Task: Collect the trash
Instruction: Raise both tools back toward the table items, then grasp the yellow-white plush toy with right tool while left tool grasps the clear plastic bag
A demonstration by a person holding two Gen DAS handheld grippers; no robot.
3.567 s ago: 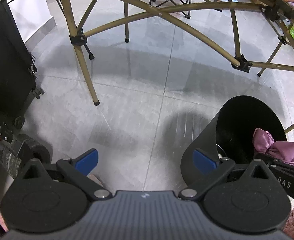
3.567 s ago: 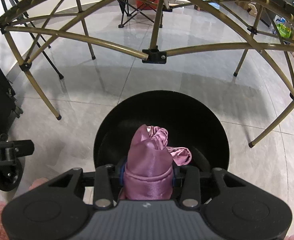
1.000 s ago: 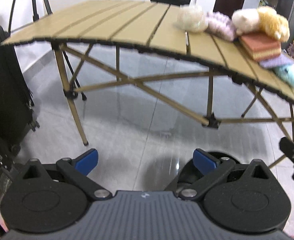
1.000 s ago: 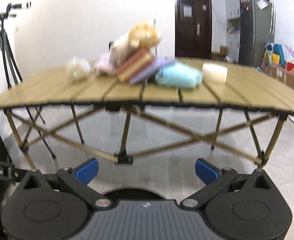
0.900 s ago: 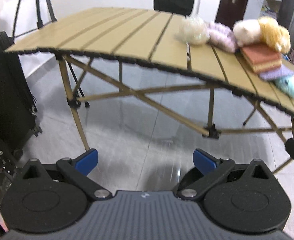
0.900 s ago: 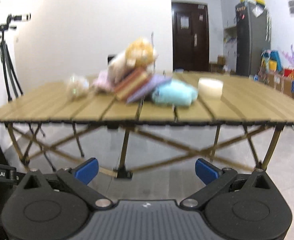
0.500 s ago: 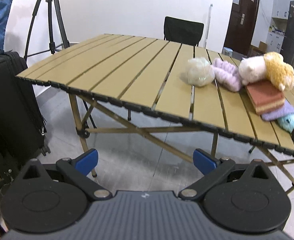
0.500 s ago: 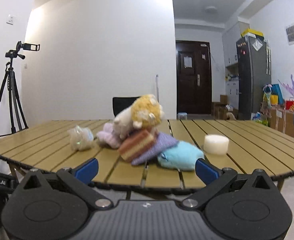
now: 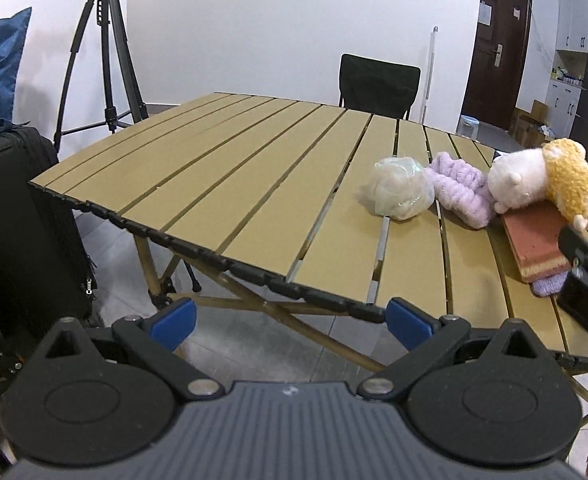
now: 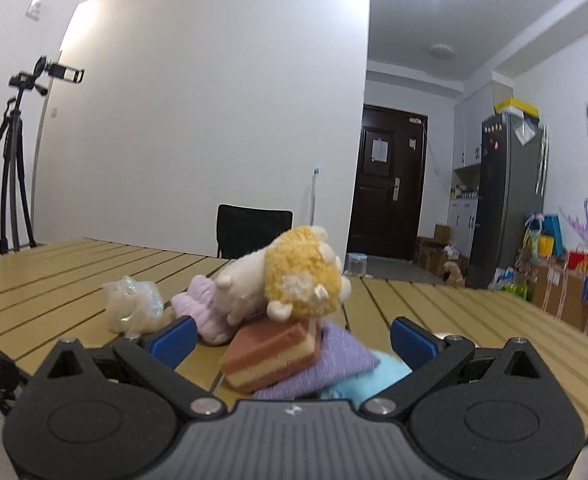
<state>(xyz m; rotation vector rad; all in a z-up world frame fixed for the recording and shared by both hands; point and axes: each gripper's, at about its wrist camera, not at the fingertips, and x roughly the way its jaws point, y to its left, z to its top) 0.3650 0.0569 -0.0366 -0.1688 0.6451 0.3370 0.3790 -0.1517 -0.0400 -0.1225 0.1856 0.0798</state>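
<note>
Both wrist views facing shared table (image 9: 254, 184)

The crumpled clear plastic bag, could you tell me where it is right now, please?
The plastic bag lies on the slatted table, right of centre in the left wrist view, touching the lilac fluffy item on its right.

Counter (image 9: 254, 184): tan slatted folding top, dark end caps along the near edge, crossed tan legs underneath, on grey tile floor (image 9: 254, 344).

Left and middle slats bare. All items clustered at the right side:
- crumpled clear plastic bag (image 9: 397, 194), leftmost, directly on the slats
- fuzzy lilac cloth (image 9: 459, 188) just right of it, touching
- purple knit cloth (image 10: 325, 364) flat on the slats, light blue soft item (image 10: 377, 376) touching it on the right
- pink-and-cream sponge block (image 10: 270, 352) lies tilted on the purple cloth, so not directly on the counter
- white-and-yellow plush toy (image 10: 290, 284) on top of the sponge block
</note>
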